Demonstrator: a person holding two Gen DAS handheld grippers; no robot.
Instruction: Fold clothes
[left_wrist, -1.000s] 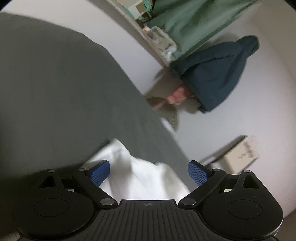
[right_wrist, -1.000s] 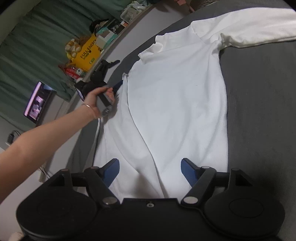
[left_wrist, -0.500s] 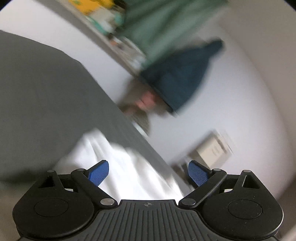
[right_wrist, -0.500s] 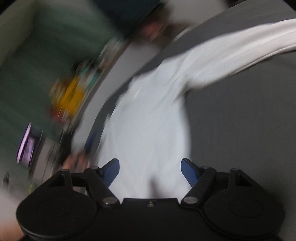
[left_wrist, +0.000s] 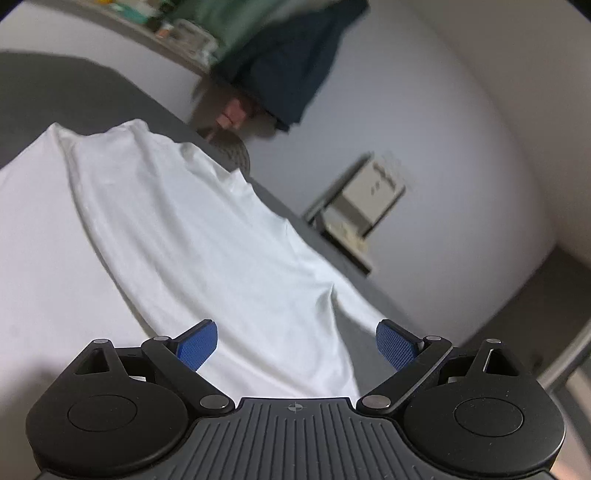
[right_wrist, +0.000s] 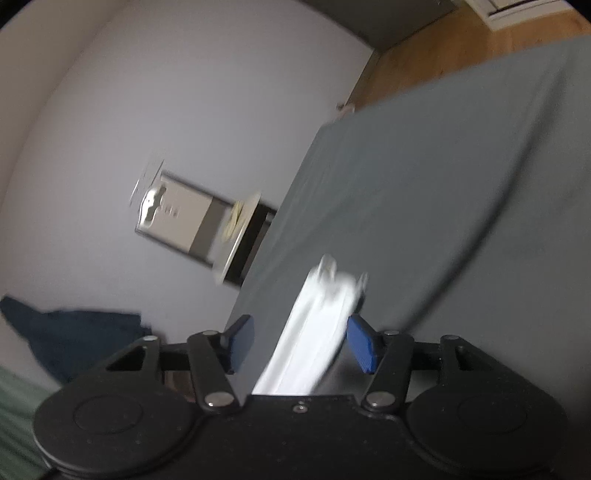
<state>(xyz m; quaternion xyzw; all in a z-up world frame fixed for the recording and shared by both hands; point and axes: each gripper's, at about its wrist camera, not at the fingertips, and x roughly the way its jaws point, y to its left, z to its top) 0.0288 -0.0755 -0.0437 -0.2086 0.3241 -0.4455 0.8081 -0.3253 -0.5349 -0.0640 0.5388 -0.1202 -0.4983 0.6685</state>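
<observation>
A white long-sleeved shirt lies spread on the grey bed sheet, with a fold along its right side. My left gripper is open just above the shirt's near part, nothing between its blue pads. In the right wrist view, a narrow blurred strip of the white shirt, likely a sleeve, runs between the blue pads of my right gripper, which is open; the fabric looks near the right pad, contact unclear. The grey sheet stretches beyond it.
A dark blue garment hangs on the pale wall beside green curtains. A beige box unit stands on the floor by the bed's edge. A cluttered shelf runs along the wall. Wooden floor lies past the bed's far end.
Both grippers swung quickly. The left view now takes in much more of the shirt. The right view turned from the spread shirt body to a narrow strip of it and the bare sheet.
</observation>
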